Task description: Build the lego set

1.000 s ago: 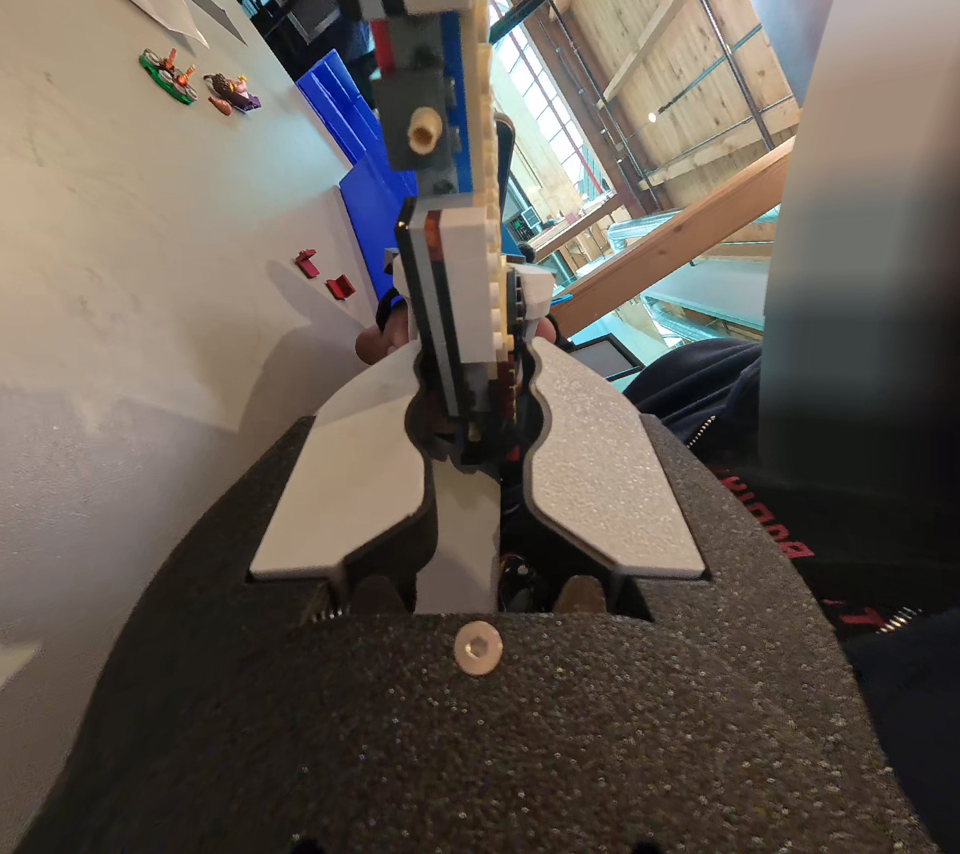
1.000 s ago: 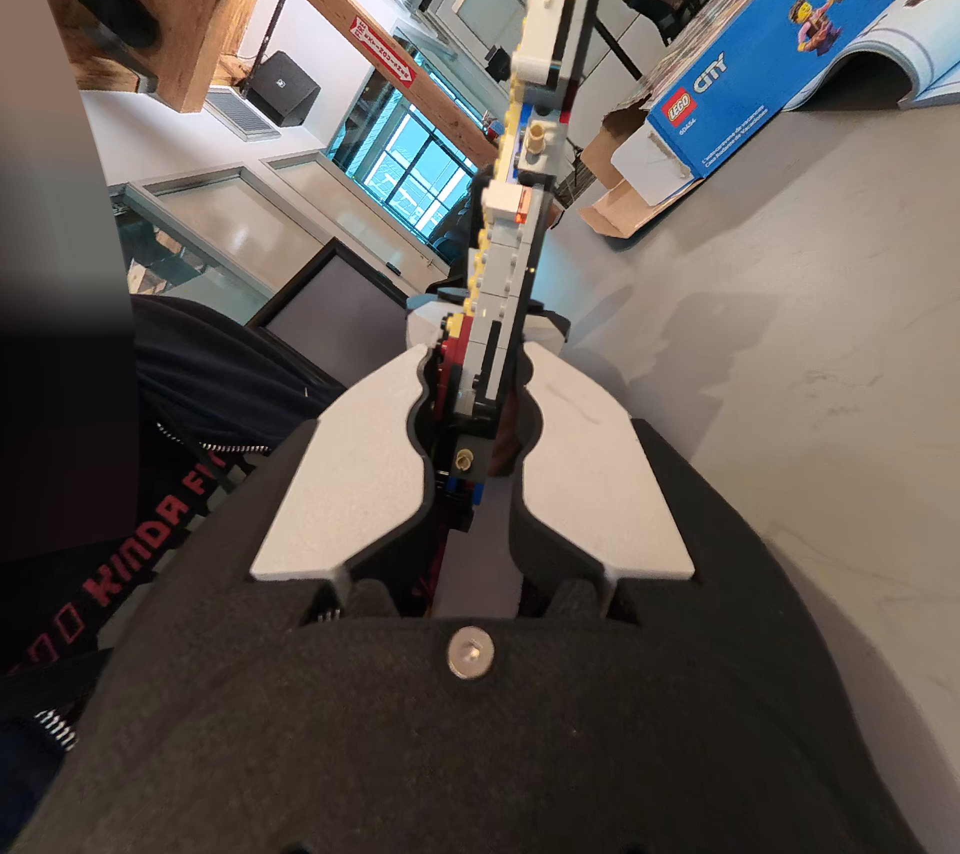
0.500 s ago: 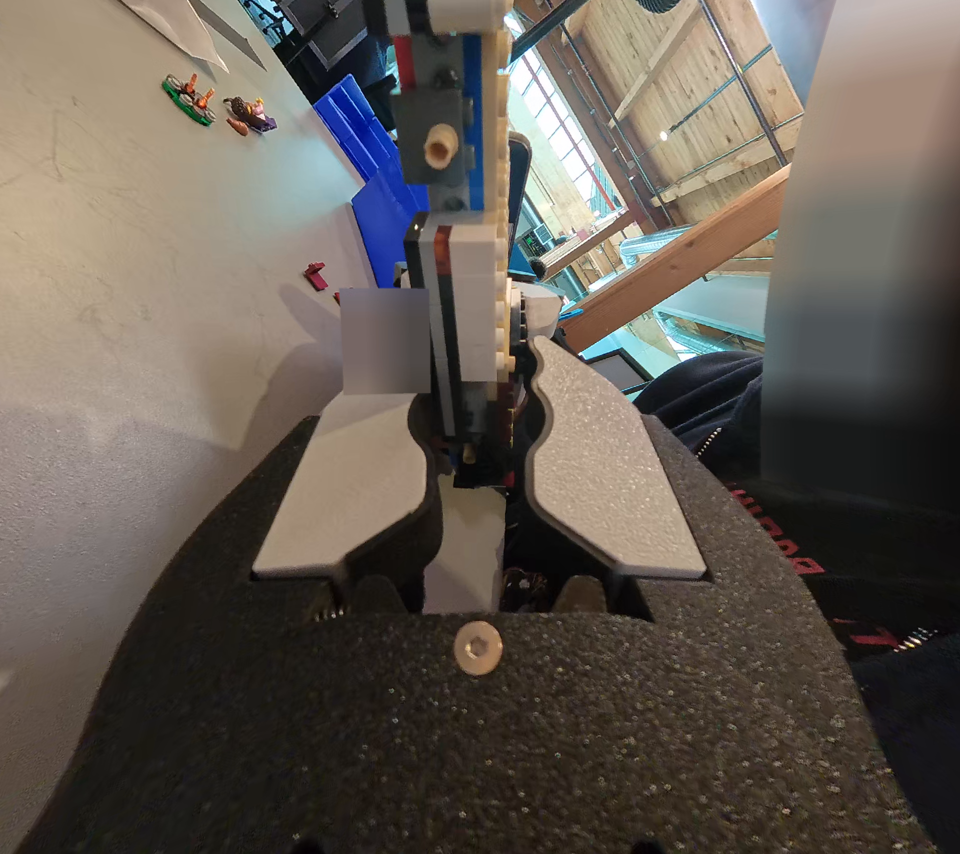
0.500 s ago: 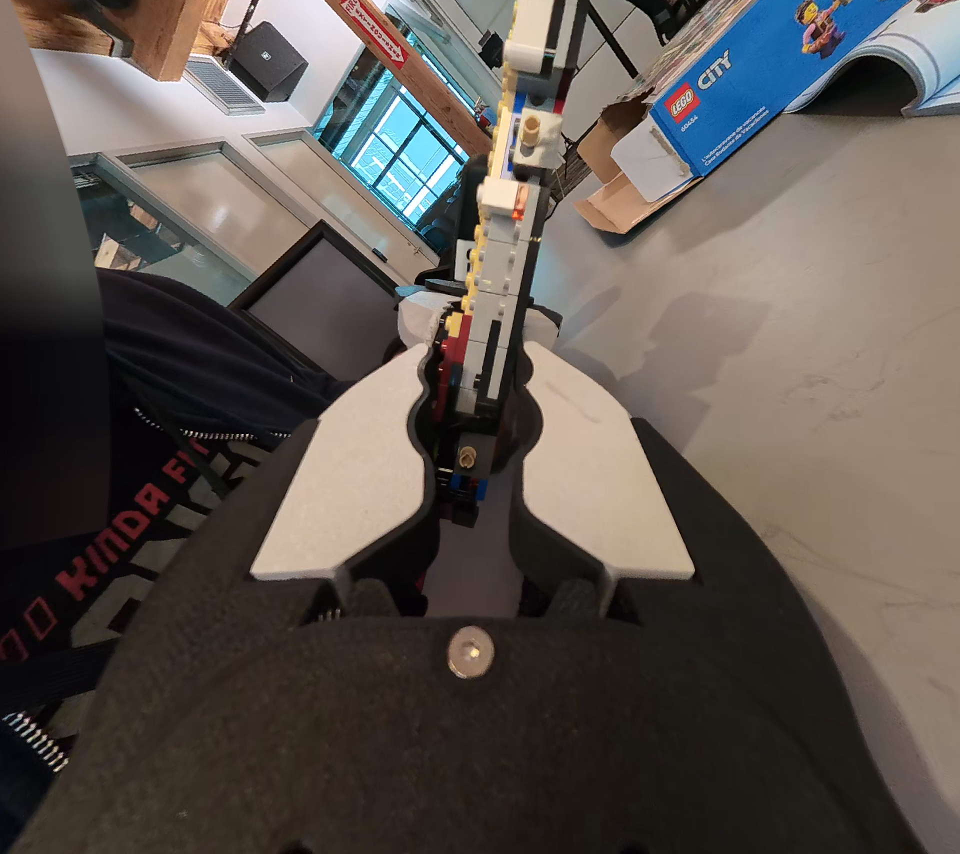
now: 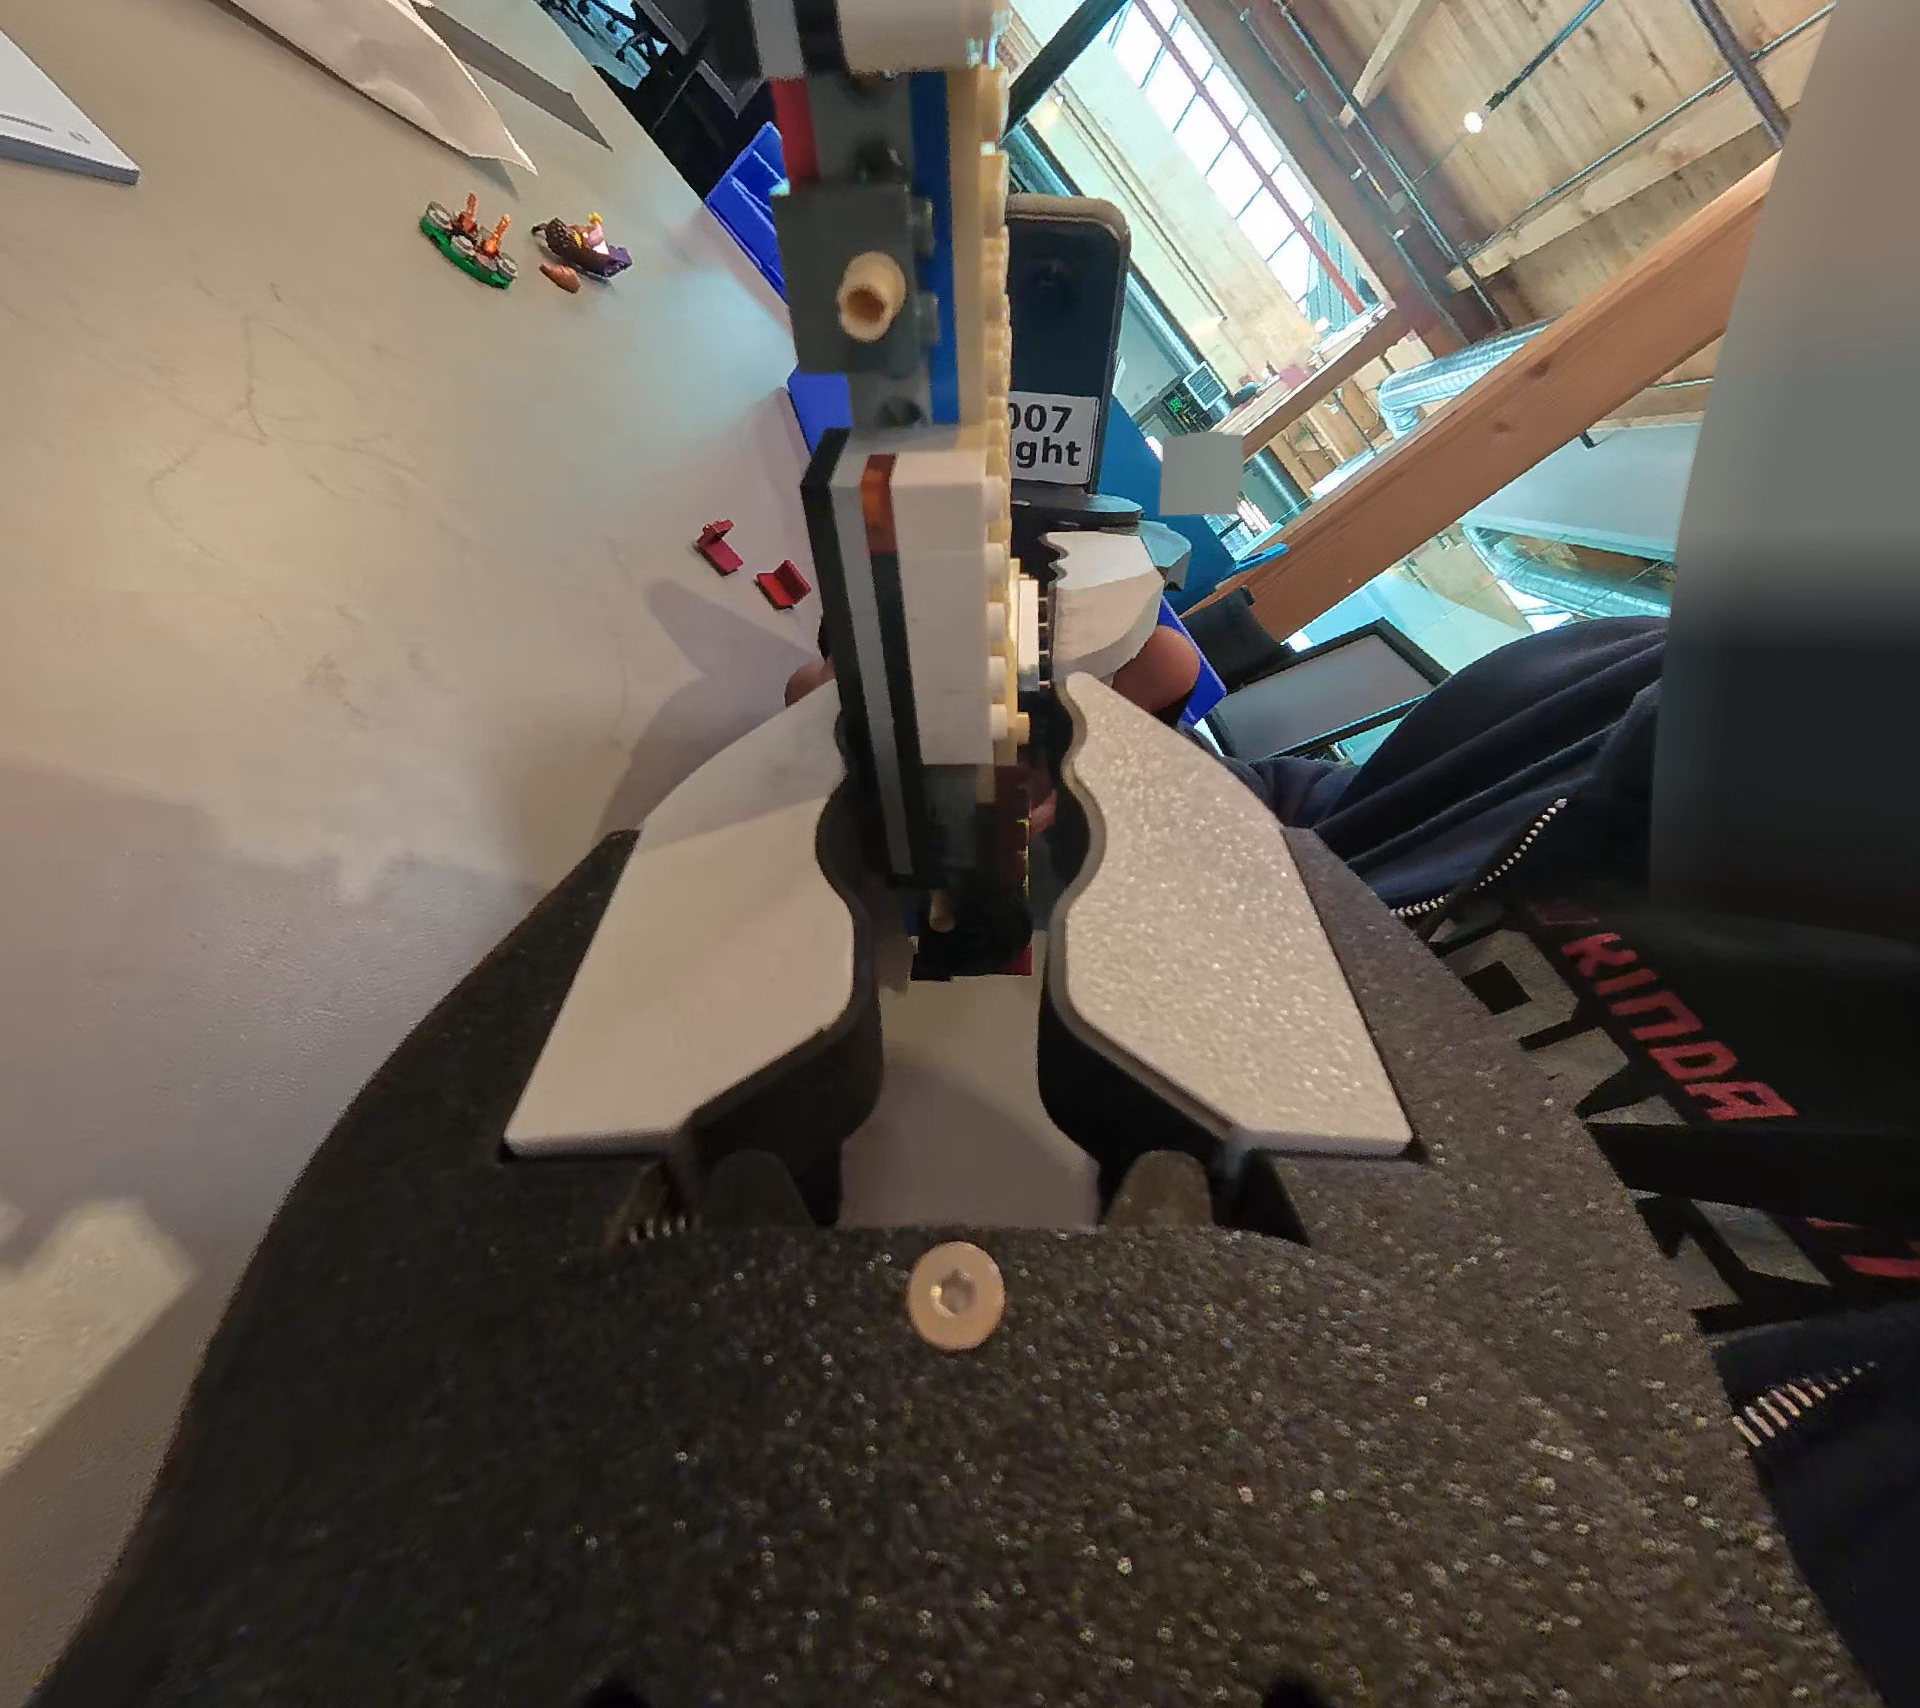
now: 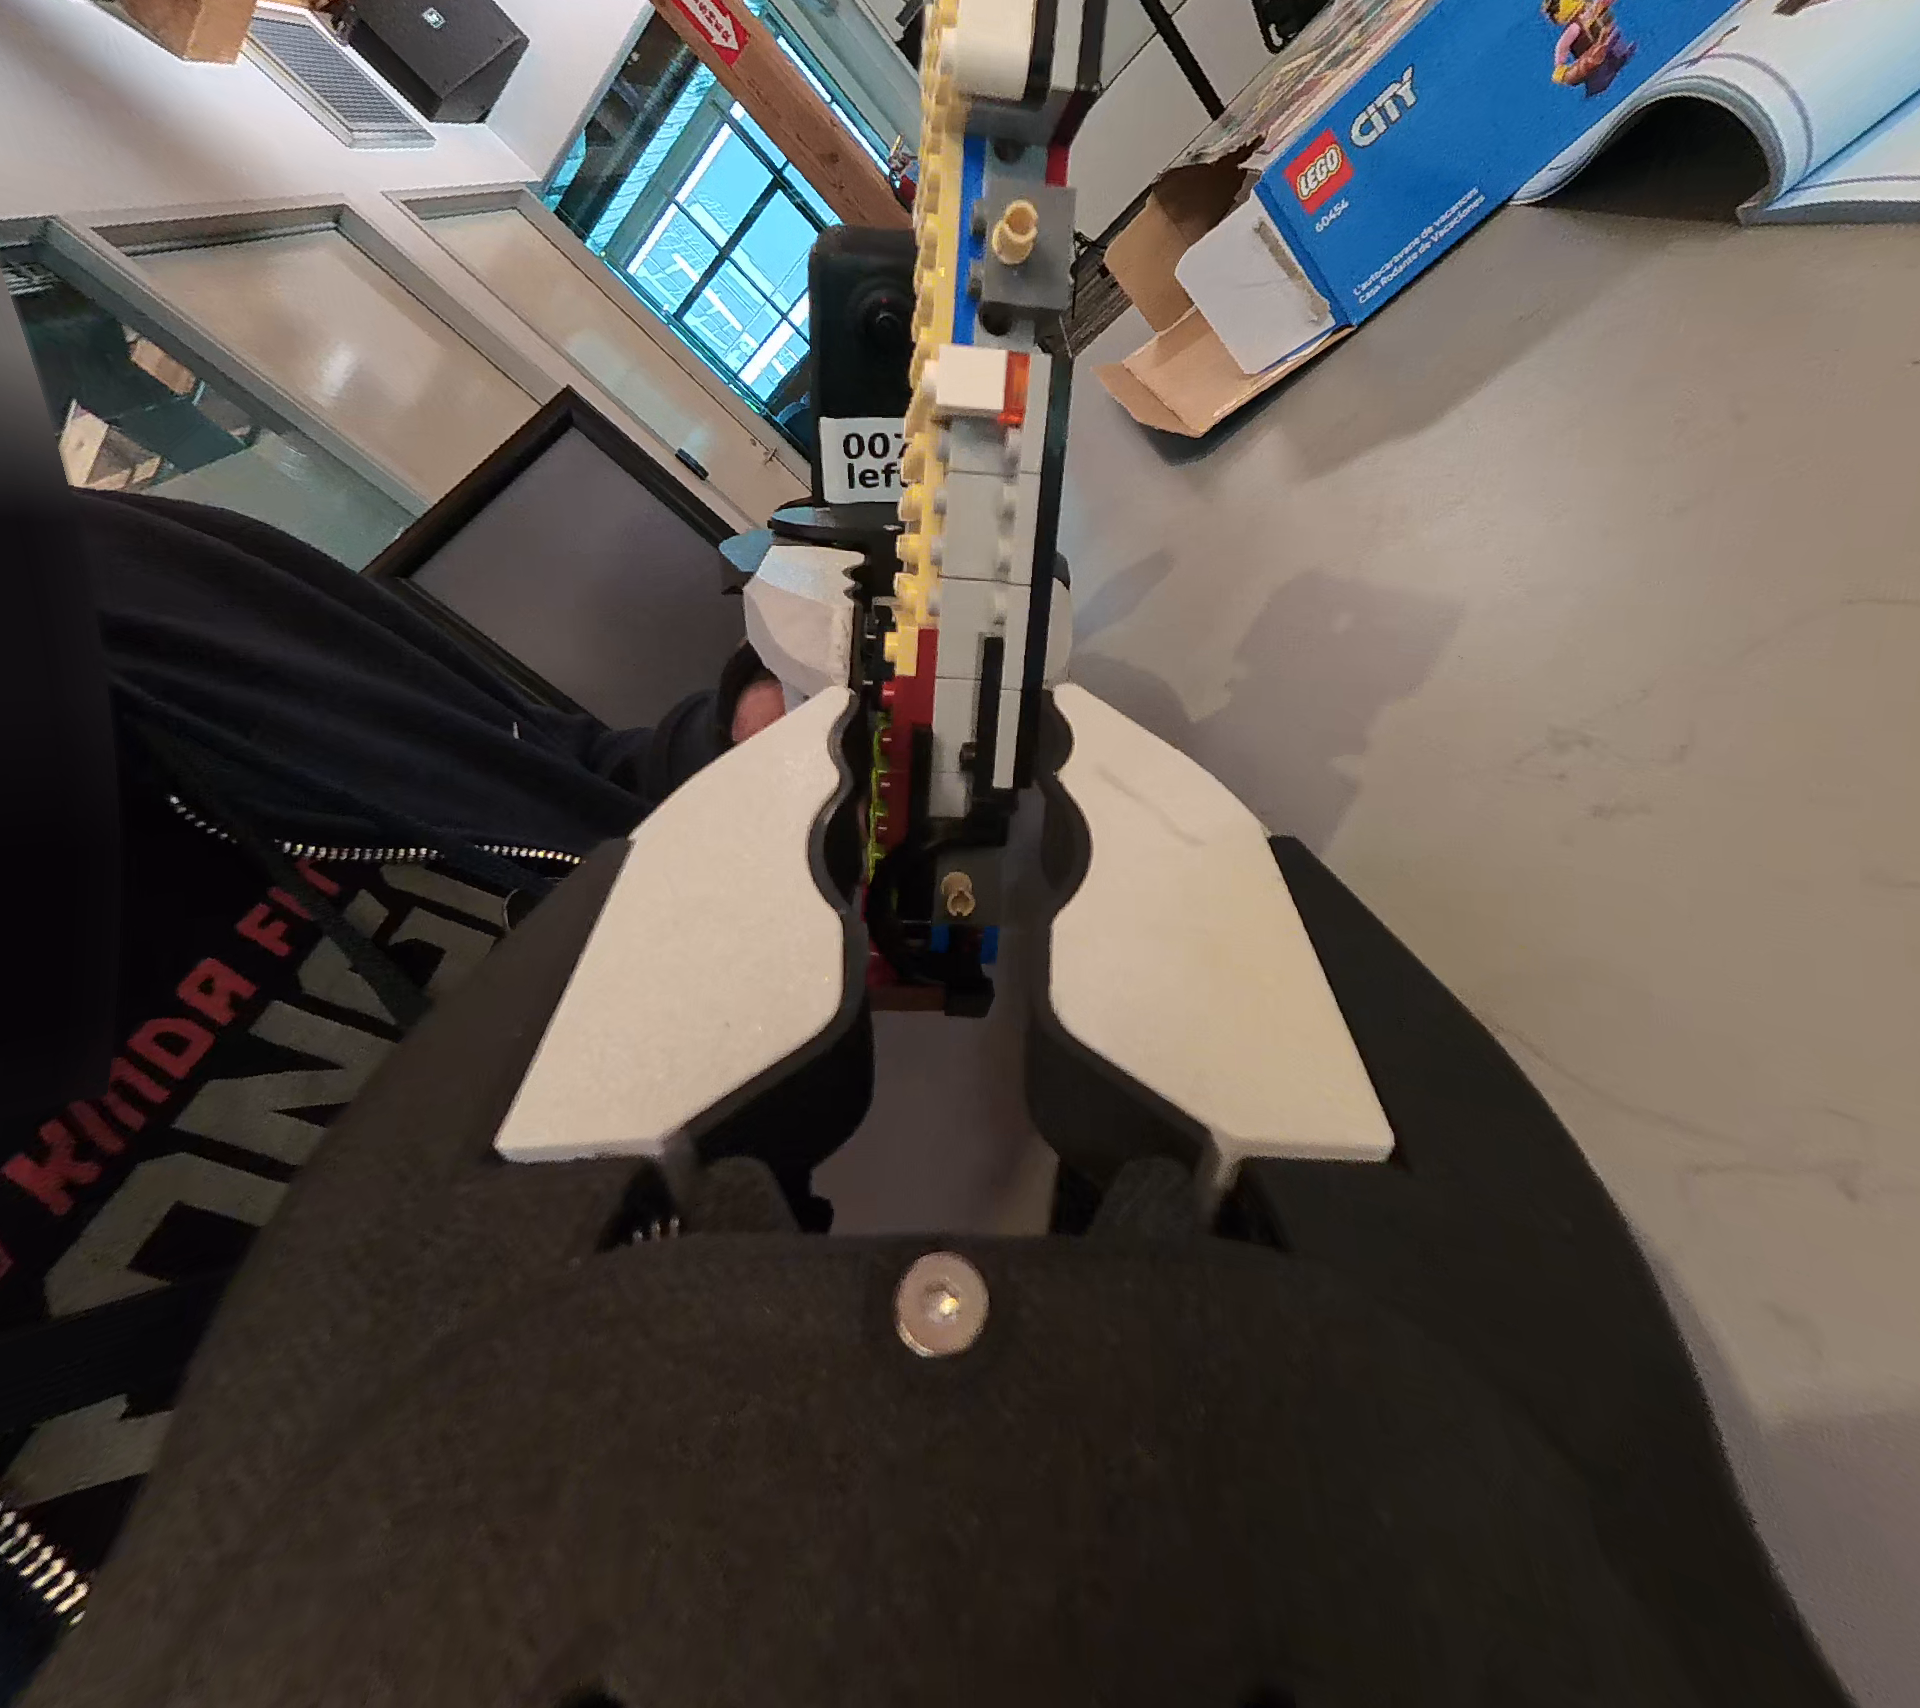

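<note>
The long, flat toy-brick assembly (image 5: pixel 914 598) of white, grey, black, blue and tan plastic is held clear of the bench, gripped by both tools facing each other from opposite sides. It is partly built: tan axle pins stand bare, with no wheels fitted.

Left wrist view, left to right:
- Pale grey matte bench (image 5: pixel 260 567), faintly mottled, carrying white paper sheets (image 5: pixel 343 6).
- A small green-based brick cluster (image 5: pixel 470 242) and a small purple and brown one (image 5: pixel 582 250), lying loose near each other.
- 2 small red hinged pieces (image 5: pixel 748 562), loose, just beside the assembly's shadow.
- The left tool (image 5: pixel 951 754), with pale grey, grainy, scalloped fingers (image 5: pixel 1164 879), is closed partway, both inner faces against the assembly's dark lower section.
- The assembly shows studded tan edging, smooth white blocks and 1 grey block with a tan pin.

Right wrist view, left to right:
- A person's dark zipped jacket (image 6: pixel 260 723).
- The right tool (image 6: pixel 951 744), of matching build, is likewise closed partway on the assembly (image 6: pixel 987 515), against its red and black faces.
- A blue printed cardboard box (image 6: pixel 1558 79) with a torn flap lies on the bench (image 6: pixel 1558 619), and an open booklet (image 6: pixel 1829 131) leans against it.
</note>
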`<state>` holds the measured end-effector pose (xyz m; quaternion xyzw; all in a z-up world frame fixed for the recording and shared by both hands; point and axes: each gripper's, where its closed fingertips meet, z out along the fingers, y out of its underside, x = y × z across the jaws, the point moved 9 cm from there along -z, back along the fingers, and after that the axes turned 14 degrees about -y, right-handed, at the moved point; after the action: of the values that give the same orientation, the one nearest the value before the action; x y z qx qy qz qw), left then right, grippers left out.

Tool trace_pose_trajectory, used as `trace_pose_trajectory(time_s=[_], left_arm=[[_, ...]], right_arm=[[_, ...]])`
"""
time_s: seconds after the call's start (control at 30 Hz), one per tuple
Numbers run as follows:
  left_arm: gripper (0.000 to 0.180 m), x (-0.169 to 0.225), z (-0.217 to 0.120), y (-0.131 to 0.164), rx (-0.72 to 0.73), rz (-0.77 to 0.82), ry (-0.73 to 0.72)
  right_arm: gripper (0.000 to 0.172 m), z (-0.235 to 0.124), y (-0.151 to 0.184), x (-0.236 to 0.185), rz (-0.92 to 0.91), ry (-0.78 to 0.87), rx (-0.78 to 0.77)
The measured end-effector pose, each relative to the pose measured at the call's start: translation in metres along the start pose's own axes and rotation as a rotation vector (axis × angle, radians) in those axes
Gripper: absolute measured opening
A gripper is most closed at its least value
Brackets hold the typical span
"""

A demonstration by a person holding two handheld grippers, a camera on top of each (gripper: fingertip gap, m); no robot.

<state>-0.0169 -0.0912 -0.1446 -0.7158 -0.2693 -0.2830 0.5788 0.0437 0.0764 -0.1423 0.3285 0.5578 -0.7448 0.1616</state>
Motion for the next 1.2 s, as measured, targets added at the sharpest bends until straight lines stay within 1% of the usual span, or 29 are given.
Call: trace_pose_trajectory(time_s=[0.3,0.33,0.37,0.43,0.47,0.53,1.03,1.13,1.2], left_arm=[[0.032,0.0010,-0.0001,-0.0009,-0.005,0.005,0.013],[0.032,0.0008,-0.0001,-0.0008,-0.005,0.002,0.013],[0.032,0.0002,0.0000,-0.0004,-0.010,-0.001,0.008],[0.031,-0.0014,0.0003,0.0011,-0.015,-0.018,0.013],[0.031,-0.0017,0.0006,0.0018,-0.018,-0.028,0.019],[0.031,-0.0013,0.0014,0.0027,-0.026,-0.029,0.022],[0.031,-0.0026,0.0046,0.0038,-0.042,-0.060,0.027],[0.031,-0.0022,0.0033,0.0031,-0.039,-0.053,0.024],[0.031,-0.0046,0.0018,0.0025,-0.033,-0.068,0.003]], right_arm=[[0.032,-0.0002,-0.0002,-0.0010,-0.002,-0.005,0.001],[0.033,-0.0002,-0.0005,-0.0011,-0.001,-0.007,0.003],[0.038,-0.0001,-0.0010,-0.0017,0.002,-0.016,0.007],[0.041,0.0002,-0.0016,-0.0025,0.002,-0.017,0.007],[0.040,0.0003,-0.0014,-0.0023,-0.004,-0.005,0.000],[0.032,0.0000,-0.0009,-0.0014,-0.009,0.014,-0.004],[0.031,-0.0025,-0.0006,-0.0002,0.013,0.008,-0.004],[0.032,-0.0014,-0.0013,-0.0031,-0.005,0.038,-0.024],[0.036,-0.0046,-0.0023,-0.0068,-0.045,0.116,-0.061]])
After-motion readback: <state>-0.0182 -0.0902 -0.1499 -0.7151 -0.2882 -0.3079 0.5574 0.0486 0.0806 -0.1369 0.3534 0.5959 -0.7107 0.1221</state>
